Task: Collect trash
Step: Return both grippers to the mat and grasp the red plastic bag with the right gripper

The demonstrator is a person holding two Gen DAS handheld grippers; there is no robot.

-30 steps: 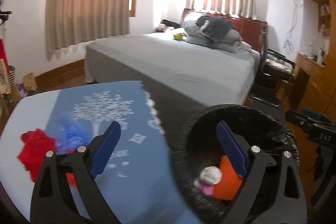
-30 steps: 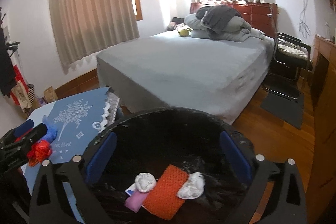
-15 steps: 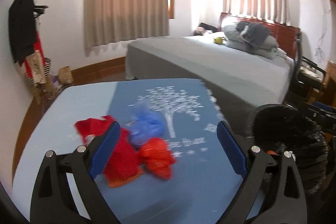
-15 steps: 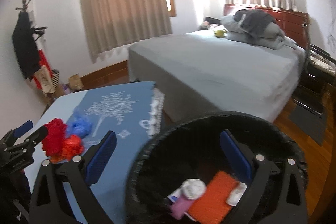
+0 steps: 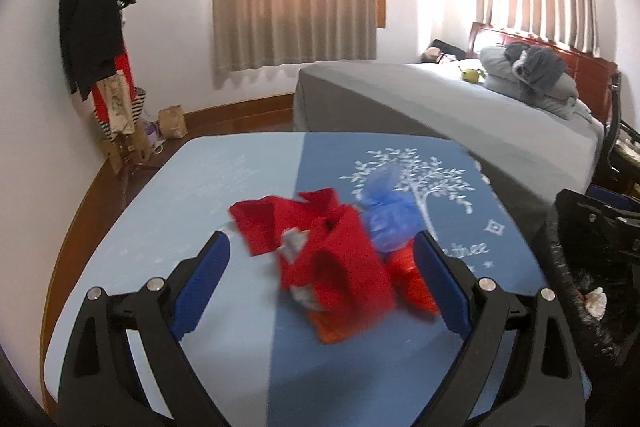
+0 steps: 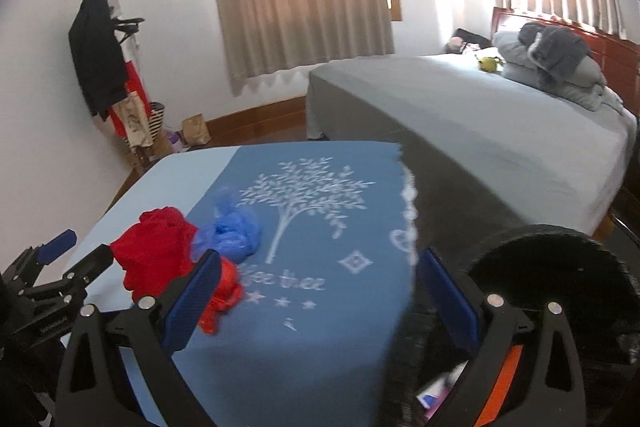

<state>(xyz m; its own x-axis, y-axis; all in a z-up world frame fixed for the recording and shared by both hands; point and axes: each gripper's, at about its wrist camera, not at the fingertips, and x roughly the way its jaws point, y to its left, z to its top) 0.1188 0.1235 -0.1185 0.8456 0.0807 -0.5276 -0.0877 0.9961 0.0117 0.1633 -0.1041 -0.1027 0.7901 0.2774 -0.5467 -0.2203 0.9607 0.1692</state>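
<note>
The left gripper [image 5: 320, 275] is spread wide, its blue-padded fingers standing on either side of a heap of trash without closing on it. Whether the right-hand pad brushes the heap's edge cannot be told from the blurred left wrist view. The gripper holds nothing.

The heap lies on the tabletop [image 5: 224, 183], which is covered by a cloth in pale and darker blue printed with a white tree. Nearest the left gripper is a crumpled red piece [image 5: 320, 255] with a little grey showing in its folds. Just behind it, touching, sits a crumpled blue plastic piece [image 5: 390, 219], and a smaller red-orange scrap [image 5: 412, 283] lies beside the right-hand pad.

The right gripper [image 6: 318, 293] is also wide open and empty, held over the tabletop's right edge. In its view the same red piece [image 6: 154, 247], blue piece [image 6: 232, 231] and red-orange scrap [image 6: 224, 293] sit to the left, with the left gripper [image 6: 76, 255] reaching in at them.

A black-lined trash bin [image 6: 560, 267] stands just beside the tabletop on the right, with orange, white and pinkish items already inside. A grey bed [image 6: 480, 107] fills the room behind.
</note>
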